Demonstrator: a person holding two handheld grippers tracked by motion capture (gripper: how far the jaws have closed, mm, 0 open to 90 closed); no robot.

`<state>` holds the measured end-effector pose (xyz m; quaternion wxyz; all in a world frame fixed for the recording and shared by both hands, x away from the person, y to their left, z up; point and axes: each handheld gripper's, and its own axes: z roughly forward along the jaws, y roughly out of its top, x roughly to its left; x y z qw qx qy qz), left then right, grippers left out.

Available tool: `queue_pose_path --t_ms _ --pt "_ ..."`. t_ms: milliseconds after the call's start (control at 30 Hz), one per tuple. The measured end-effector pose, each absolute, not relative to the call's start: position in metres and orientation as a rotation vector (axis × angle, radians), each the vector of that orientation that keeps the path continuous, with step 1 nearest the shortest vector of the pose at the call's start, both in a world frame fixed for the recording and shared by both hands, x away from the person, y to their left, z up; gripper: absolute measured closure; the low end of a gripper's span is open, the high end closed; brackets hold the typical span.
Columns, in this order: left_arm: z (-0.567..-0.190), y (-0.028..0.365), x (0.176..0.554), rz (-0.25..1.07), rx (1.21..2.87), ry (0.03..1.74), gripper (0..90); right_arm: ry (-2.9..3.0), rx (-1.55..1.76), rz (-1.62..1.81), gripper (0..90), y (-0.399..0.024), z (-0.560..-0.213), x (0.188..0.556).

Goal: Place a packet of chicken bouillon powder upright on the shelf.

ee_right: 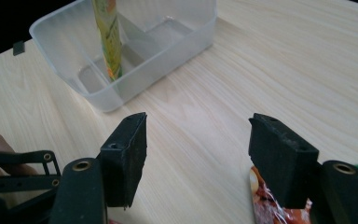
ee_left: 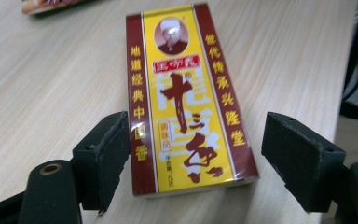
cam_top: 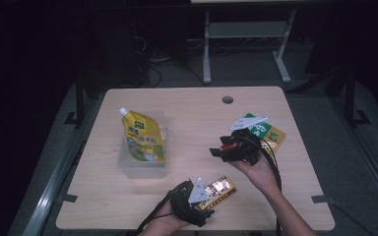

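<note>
Flat yellow and dark-red cardboard box with red characters [ee_left: 186,100] lying on the pale wooden desk [cam_top: 197,118] near its front edge, just right of the left gripper [cam_top: 204,196]. In the left gripper view, wide-set black fingers [ee_left: 103,156] straddling the near end of that box: left pad just beside or perhaps brushing the box's edge, right pad clearly apart, so no grip. Right gripper [cam_top: 221,150] held above the desk's right half, over a green and orange flat packet [cam_top: 270,135]; fingers [ee_right: 279,156] spread wide around bare wood, holding nothing, a red printed wrapper [ee_right: 268,205] peeking beneath the right pad. Clear plastic divided tub [cam_top: 142,164] left of centre, with a yellow spouted pouch [cam_top: 142,137] standing upright inside one compartment. Well apart from both grippers.
</note>
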<state>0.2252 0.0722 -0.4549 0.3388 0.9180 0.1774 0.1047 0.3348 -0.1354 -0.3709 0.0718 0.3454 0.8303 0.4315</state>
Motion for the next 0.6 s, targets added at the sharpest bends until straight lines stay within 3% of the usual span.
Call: queue_pose_path --t_ms 167,600 --pt "-0.457 0.072 0.225 0.278 2.403 0.491 28.3 2.479 1.062 1.292 35.3 -0.145 -0.376 0.331" --pt "-0.459 0.069 0.229 0.257 2.432 0.512 30.7 2.45 1.096 1.295 35.0 -0.158 -0.384 0.326"
